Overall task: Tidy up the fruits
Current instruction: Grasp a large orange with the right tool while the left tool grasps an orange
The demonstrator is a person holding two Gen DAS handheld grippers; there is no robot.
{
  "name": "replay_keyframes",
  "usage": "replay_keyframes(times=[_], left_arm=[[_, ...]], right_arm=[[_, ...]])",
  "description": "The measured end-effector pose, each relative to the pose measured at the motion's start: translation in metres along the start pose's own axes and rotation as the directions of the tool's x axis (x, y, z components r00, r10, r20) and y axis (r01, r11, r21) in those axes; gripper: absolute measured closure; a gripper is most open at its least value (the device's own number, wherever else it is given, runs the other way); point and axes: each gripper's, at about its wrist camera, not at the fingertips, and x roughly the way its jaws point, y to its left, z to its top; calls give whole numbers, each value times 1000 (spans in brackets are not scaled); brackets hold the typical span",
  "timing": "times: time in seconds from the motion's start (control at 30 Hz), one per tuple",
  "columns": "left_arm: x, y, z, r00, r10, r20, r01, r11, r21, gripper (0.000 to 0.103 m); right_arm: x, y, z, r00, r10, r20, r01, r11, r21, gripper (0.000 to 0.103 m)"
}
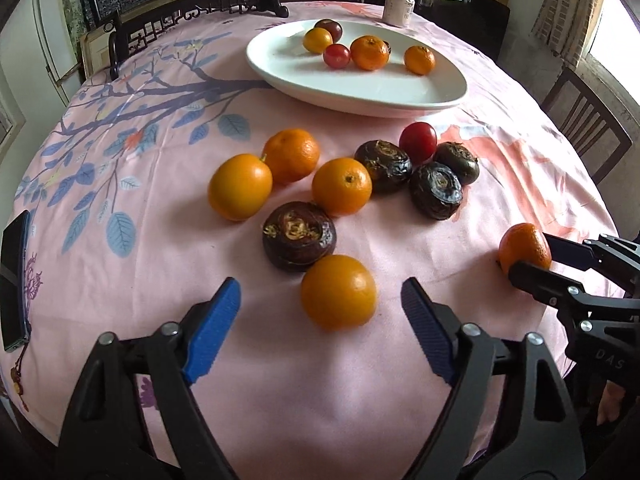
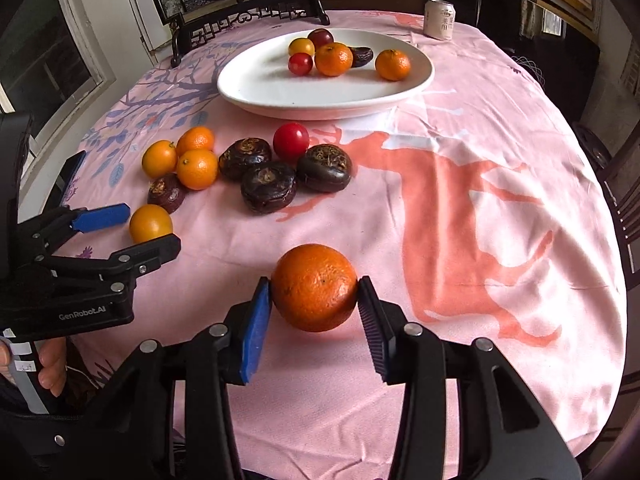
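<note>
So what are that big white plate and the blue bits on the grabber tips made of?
The white plate looks like glazed ceramic: smooth, glossy, thick rolled rim, though melamine is possible. The blue pads on the left gripper look like ribbed rubber or soft plastic, matte with fine grooves.

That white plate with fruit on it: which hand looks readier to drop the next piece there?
Probably the right gripper: its pads already touch both sides of a mandarin. The left gripper is open, holding nothing.
</note>
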Motion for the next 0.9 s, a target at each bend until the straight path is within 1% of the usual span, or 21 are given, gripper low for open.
replay_keyframes(times=[0.03,0.1,0.17,0.23,0.27,0.4,0.63,0.9], left_arm=[[2,-1,0,1000,-6,-12,6,1000,-2,40],[2,-3,0,1000,10,-5,-10,1000,4,47],[2,-2,1,1000,1,-6,-1,1000,2,59],[1,-2,1,1000,-11,-6,11,1000,3,62],[1,-3,1,1000,-17,-4,17,1000,5,65],[-1,-1,0,1000,-31,2,31,1000,1,67],[-18,6,3,998,-43,46,44,999,-27,67],[-28,15,10,996,-69,64,72,996,-49,67]], right_arm=[[1,-1,1,1000,5,1,-5,1000,0,58],[2,0,3,1000,3,6,-3,1000,-7,58],[6,0,6,1000,-4,0,4,1000,-7,58],[13,-2,8,1000,17,-15,-17,1000,8,58],[16,-3,9,999,25,-24,-25,1000,15,58],[16,-3,11,999,29,-15,-29,999,27,58],[-3,1,15,999,32,39,-32,999,20,58],[-8,3,19,998,33,55,-33,999,12,58]])
